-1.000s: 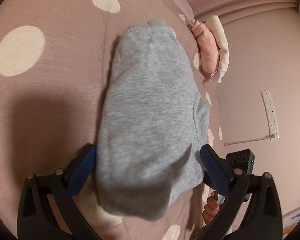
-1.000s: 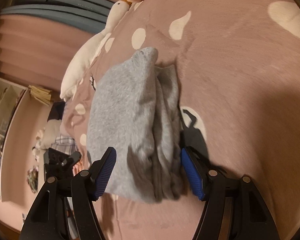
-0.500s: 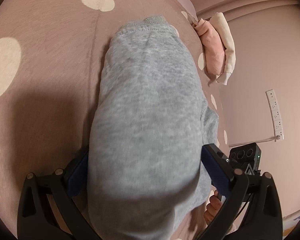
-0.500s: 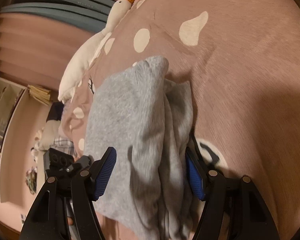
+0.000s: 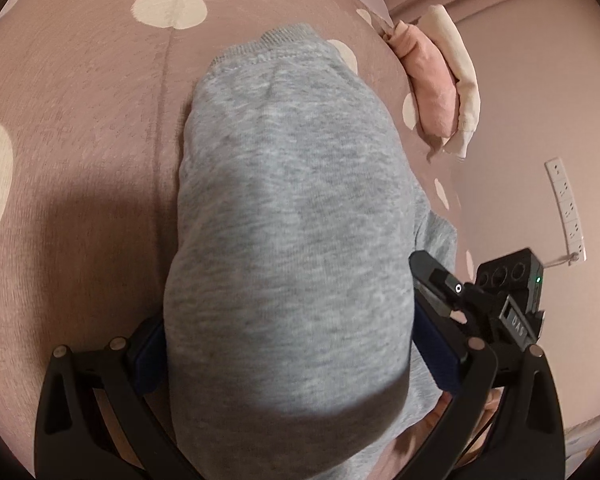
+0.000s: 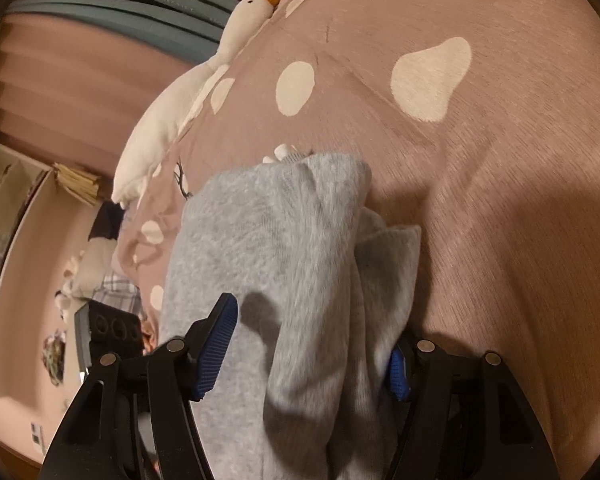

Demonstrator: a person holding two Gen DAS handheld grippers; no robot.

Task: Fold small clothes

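Folding is under way: the gray pants (image 5: 292, 240) lie on the spotted bed cover (image 5: 80, 140), bunched between both wide-open grippers, left gripper (image 5: 292, 360) and right gripper (image 6: 308, 344). Next, I think, pinch one end and lay it over flat.

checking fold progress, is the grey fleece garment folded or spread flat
Folded: the grey fleece garment lies doubled into a narrow bundle, stacked layers showing along its right edge, on the pink spotted bedcover.

Grey garment (image 5: 288, 240); mauve bedspread (image 5: 80, 140), cream spots; white goose toy (image 6: 172, 120).
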